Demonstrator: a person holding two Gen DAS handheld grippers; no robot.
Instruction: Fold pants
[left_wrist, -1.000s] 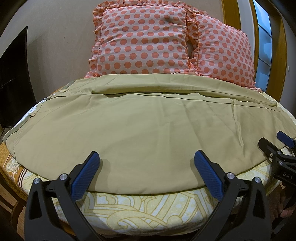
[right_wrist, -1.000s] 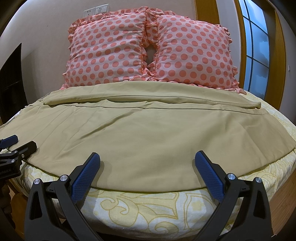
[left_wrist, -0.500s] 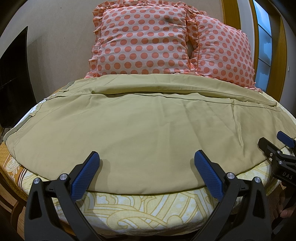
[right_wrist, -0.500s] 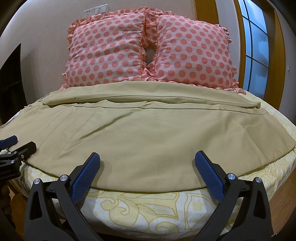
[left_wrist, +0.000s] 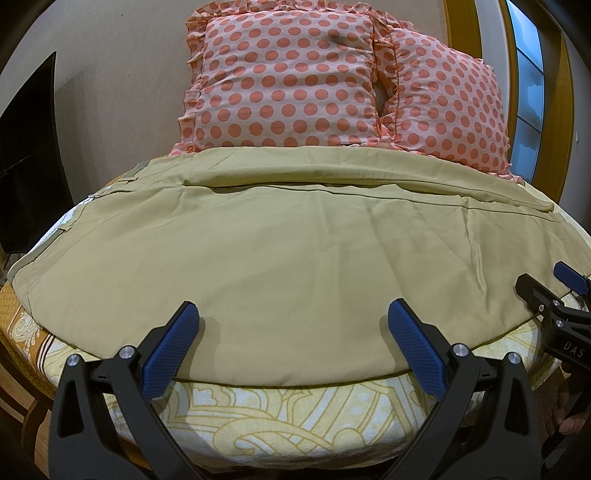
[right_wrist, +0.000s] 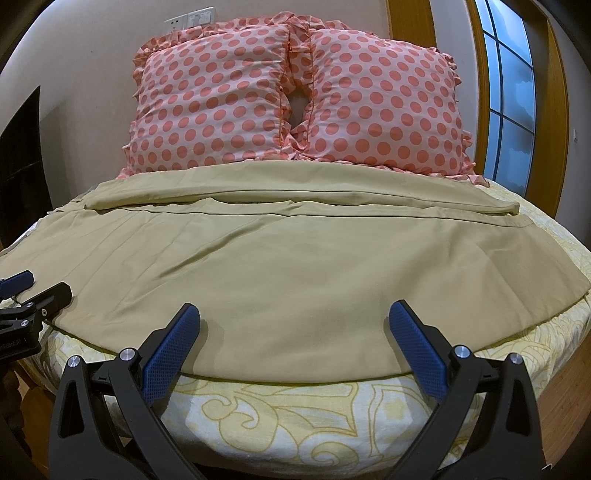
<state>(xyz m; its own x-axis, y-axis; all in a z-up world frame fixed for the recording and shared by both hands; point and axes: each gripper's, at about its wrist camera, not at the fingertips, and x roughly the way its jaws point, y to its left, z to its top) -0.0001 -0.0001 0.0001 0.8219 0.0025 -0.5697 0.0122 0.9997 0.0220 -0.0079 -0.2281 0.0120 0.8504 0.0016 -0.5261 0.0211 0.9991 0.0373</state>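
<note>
Nearest in each wrist view, the black two-finger left gripper with blue ribbed pads (left_wrist: 293, 332) and the matching right gripper (right_wrist: 294, 332) both stand with jaws spread wide and nothing between them, poised just over the near edge of the pants. They are side by side, the right one showing at the right edge of the left view and the left one at the left edge of the right view. Under them runs the bed, covered in a cream sheet with a yellow scroll pattern (right_wrist: 280, 413), its front edge bare below the cloth. The khaki-olive cotton pants (left_wrist: 295, 258) lie spread sideways across the bed, waistband toward the left and leg hems toward the right, smooth apart from a few shallow creases. Farther back one leg (right_wrist: 295, 192) lies apart as a narrower band along the far side. Behind it two pink pillows with coral polka dots and ruffled edges (right_wrist: 295, 103) lean on the beige wall. By my reading the garment is laid out flat, but no fold is made and no grip taken; all the folding remains.
</note>
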